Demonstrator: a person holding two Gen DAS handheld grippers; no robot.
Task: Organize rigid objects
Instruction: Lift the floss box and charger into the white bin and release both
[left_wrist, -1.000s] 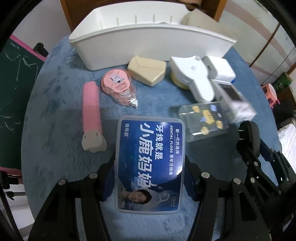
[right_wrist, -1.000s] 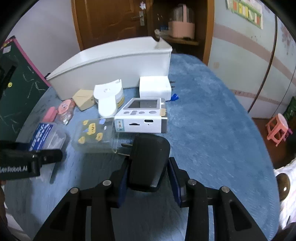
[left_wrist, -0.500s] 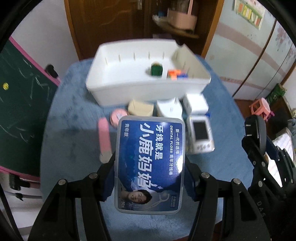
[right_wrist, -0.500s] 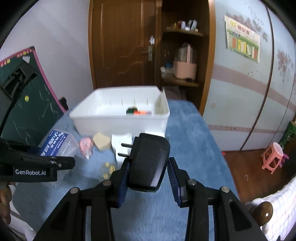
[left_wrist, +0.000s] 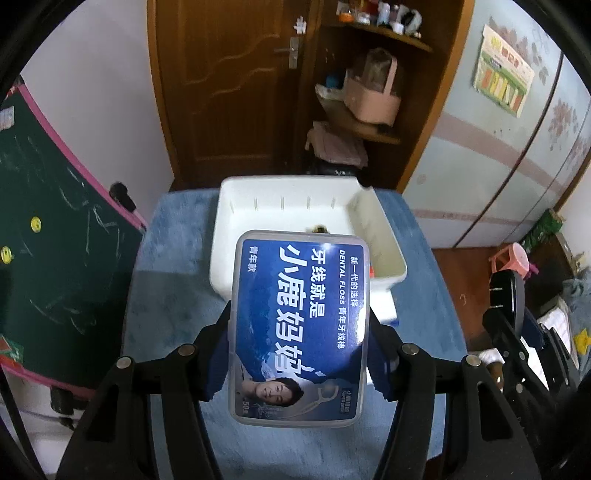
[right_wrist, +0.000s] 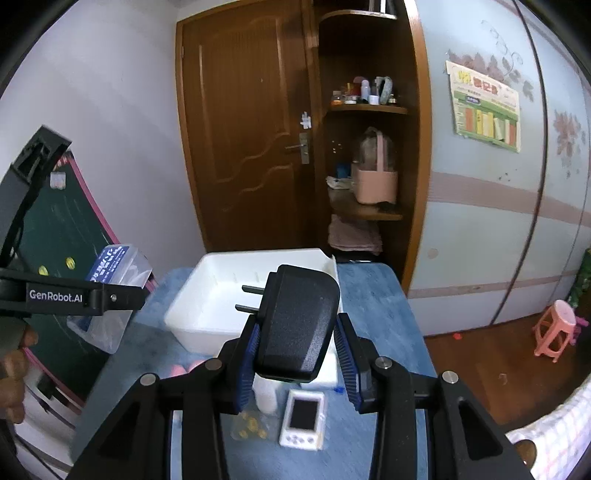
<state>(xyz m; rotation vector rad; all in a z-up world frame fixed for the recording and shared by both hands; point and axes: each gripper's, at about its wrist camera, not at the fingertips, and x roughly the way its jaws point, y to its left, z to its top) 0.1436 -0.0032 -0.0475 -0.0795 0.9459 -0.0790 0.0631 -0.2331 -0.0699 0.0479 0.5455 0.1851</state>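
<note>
**Both tools loaded and raised above the white bin**

The left tool (left_wrist: 299, 354) was clamped partway closed on the long sides of the dental floss box (left_wrist: 301, 328), its blue label facing the camera, held above the near wall of the white bin (left_wrist: 236, 236). The right tool (right_wrist: 297, 352) was squeezed tight on the black plug adapter (right_wrist: 297, 325), prongs pointing left, also in front of and above the bin. Judging by this, both things were held high so they could clear the bin's wall and be dropped in. Near the bin, on the blue worktop (right_wrist: 384, 317), a small white handheld device (right_wrist: 303, 419) and a clear packet with yellow bits (right_wrist: 249, 428) lay unsorted.
</note>
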